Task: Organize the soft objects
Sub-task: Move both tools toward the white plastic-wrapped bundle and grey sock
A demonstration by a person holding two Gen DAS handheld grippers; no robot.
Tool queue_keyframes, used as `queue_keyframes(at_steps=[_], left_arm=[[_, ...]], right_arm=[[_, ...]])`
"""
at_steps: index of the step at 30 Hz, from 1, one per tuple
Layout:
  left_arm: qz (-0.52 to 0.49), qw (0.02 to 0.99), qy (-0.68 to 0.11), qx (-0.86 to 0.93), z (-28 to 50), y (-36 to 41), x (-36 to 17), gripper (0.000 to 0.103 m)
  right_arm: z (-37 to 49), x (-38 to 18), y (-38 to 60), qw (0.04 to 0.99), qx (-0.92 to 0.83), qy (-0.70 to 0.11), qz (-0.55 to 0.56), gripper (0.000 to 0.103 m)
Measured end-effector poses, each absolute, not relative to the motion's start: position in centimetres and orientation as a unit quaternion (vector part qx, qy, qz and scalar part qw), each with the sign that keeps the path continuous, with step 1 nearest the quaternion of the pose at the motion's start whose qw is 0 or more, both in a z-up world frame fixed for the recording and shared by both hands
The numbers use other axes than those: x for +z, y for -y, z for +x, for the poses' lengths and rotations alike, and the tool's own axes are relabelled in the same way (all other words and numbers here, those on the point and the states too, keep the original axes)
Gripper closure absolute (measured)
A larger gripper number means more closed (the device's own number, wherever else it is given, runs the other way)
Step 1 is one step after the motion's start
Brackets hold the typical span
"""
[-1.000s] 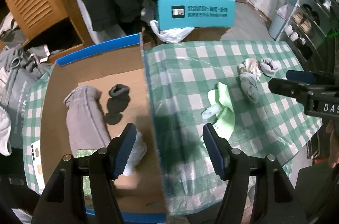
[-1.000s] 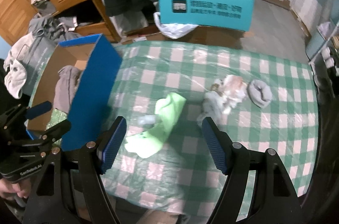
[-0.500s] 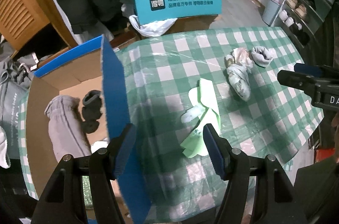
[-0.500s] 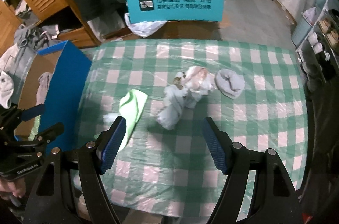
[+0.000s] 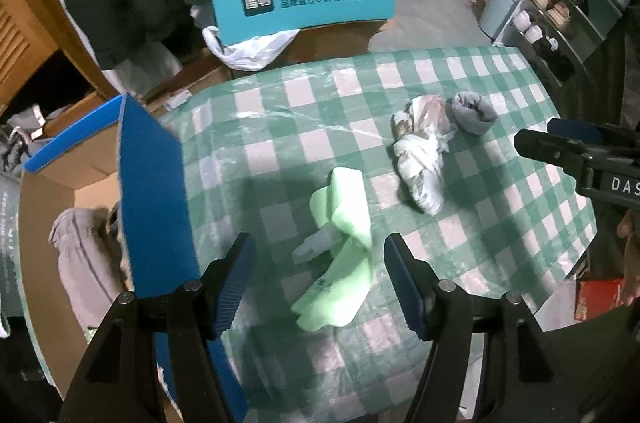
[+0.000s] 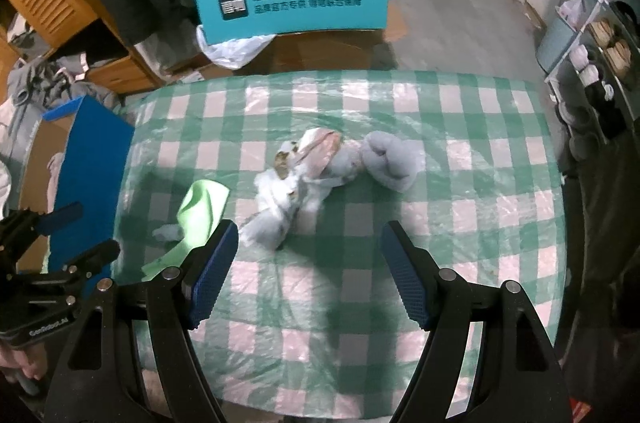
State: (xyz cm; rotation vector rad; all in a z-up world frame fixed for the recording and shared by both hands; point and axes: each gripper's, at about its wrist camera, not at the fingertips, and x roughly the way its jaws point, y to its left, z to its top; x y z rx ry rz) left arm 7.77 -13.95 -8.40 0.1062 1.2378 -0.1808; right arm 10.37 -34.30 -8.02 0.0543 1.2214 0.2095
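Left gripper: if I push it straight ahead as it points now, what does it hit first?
Most likely the light green sock lying between the open fingers of the left gripper, on the checked tablecloth. Depth is unclear, so the tablecloth itself might come first.

We read white Chinese characters on the teal chair back (image 5: 304, 5), too small to transcribe. The right claw (image 5: 576, 159) showed "DAS". The left claw (image 6: 60, 263) showed "GenRobot.AI".

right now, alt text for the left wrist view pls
Open left gripper hovers over a light green sock on a green checked tablecloth. A pale bundle and grey rolled sock lie beyond; a blue-edged cardboard box stands left.
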Motion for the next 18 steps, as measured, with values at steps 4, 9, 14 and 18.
queue_keyframes(at_steps=[4,9,14,18], left_arm=[[0.051,0.800,-0.590,-0.091,9.3,14.7,-8.8,0.031],[0.034,0.790,-0.605,-0.098,11.6,15.6,-9.5,0.031],[0.030,0.782,-0.614,-0.105,14.2,17.3,-10.5,0.031],[0.041,0.778,-0.616,-0.113,15.8,18.6,-11.6,0.028]], right_arm=[[11.9,-8.2,35.3,0.809,0.089,-0.580,0.027,0.029],[14.0,-9.0,36.7,0.799,0.076,-0.596,0.025,0.029],[16.2,-10.3,37.7,0.789,0.064,-0.611,0.020,0.029],[17.9,-11.9,38.5,0.779,0.059,-0.624,0.026,0.029]])
